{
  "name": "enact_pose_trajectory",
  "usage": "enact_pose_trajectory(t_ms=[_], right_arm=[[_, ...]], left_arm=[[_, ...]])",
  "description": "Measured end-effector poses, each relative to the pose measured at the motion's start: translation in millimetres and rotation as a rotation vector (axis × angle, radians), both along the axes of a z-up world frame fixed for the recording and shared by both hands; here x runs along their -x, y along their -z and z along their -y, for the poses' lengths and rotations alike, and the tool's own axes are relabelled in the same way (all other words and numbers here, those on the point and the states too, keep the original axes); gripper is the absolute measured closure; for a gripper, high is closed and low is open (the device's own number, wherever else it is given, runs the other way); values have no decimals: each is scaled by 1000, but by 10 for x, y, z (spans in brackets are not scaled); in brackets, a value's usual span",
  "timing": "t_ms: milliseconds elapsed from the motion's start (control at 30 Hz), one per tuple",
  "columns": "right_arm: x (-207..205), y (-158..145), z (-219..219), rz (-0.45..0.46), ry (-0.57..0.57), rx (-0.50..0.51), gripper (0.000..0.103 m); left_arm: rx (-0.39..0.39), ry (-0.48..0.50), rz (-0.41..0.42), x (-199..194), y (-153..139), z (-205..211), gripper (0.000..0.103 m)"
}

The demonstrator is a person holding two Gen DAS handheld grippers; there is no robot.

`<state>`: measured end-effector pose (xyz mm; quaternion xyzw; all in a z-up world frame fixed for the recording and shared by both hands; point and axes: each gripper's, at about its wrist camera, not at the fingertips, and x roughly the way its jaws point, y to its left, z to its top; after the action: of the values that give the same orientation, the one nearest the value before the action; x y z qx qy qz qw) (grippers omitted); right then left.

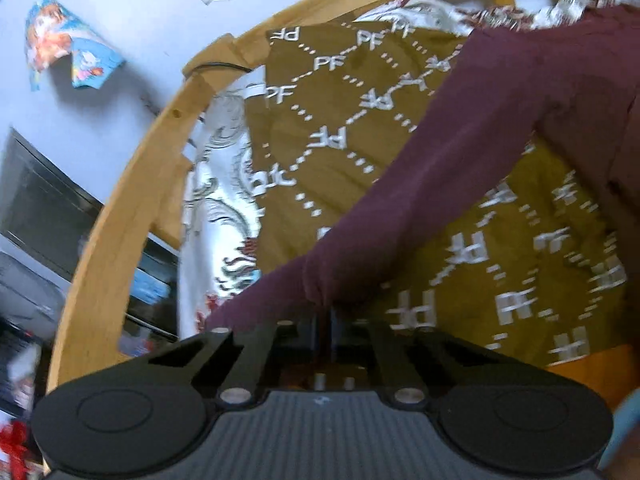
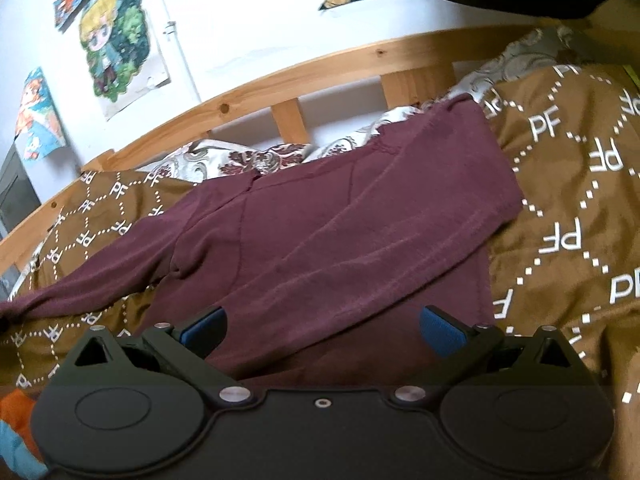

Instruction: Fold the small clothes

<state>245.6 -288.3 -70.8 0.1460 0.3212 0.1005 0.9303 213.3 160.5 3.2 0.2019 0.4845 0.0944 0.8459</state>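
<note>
A maroon long-sleeved top (image 2: 344, 232) is spread over a brown blanket (image 2: 568, 208) printed with white "PF" letters, on a bed with a pale wooden frame (image 2: 280, 80). It is laid out flat, presumably so its parts can be folded over one another. In the right wrist view the body of the top fills the centre, and one sleeve is already laid across the body toward 2 o'clock, which suggests the fold is partly made. The other sleeve (image 2: 92, 284) is stretched out toward 9 o'clock.

In the left wrist view that sleeve (image 1: 440, 168) is seen running from 2 o'clock down to the left gripper (image 1: 325, 320) at 6 o'clock. Its cuff end is pinched between the closed jaws, and the cloth is drawn fairly taut. It is judged to be held this way so that it can be carried over the body. The left gripper is pointed along the sleeve, low over the blanket, with the frame curving from 8 to 12 o'clock.

The right gripper (image 2: 322, 330) is held with its jaws spread wide and nothing between the blue pads (image 2: 440, 330). It hovers at the near hem of the top, at 6 o'clock, aimed across the garment toward the headboard. Contact with the cloth cannot be confirmed. Cartoon posters (image 2: 116, 36) are seen on the white wall behind.
</note>
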Motion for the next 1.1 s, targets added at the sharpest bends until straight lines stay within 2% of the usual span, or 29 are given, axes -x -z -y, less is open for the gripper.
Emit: enact_pose_trajectory(t_ms=[33, 133, 200, 300, 400, 433, 500, 567, 667, 900, 1100], right_arm=[[0, -7, 18, -1, 6, -9, 1], [8, -50, 67, 2, 21, -33, 1], [21, -81, 93, 9, 24, -46, 1], [44, -127, 116, 16, 20, -57, 1], [84, -178, 139, 23, 17, -64, 1], [97, -198, 152, 26, 15, -68, 1], [126, -246, 175, 38, 15, -71, 1], [152, -288, 208, 51, 13, -73, 1], [175, -333, 294, 63, 17, -87, 1], [161, -355, 466, 67, 29, -83, 1], [95, -145, 589, 23, 63, -105, 1]], left_arm=[[56, -13, -24, -31, -79, 3, 98], [304, -129, -107, -160, -394, -15, 99], [463, -135, -99, -203, -646, 53, 99], [605, -110, -74, -282, -981, 257, 99], [721, -92, -89, -373, -1178, 532, 99], [729, -71, -97, -404, -1216, 657, 99], [692, -2, -113, -483, -1264, 969, 99], [665, 42, -141, -600, -1238, 1256, 99], [673, 76, -177, -813, -1132, 1605, 99], [719, 137, -180, -1289, -685, 2225, 99], [763, 236, -228, -1560, -225, 2734, 99]])
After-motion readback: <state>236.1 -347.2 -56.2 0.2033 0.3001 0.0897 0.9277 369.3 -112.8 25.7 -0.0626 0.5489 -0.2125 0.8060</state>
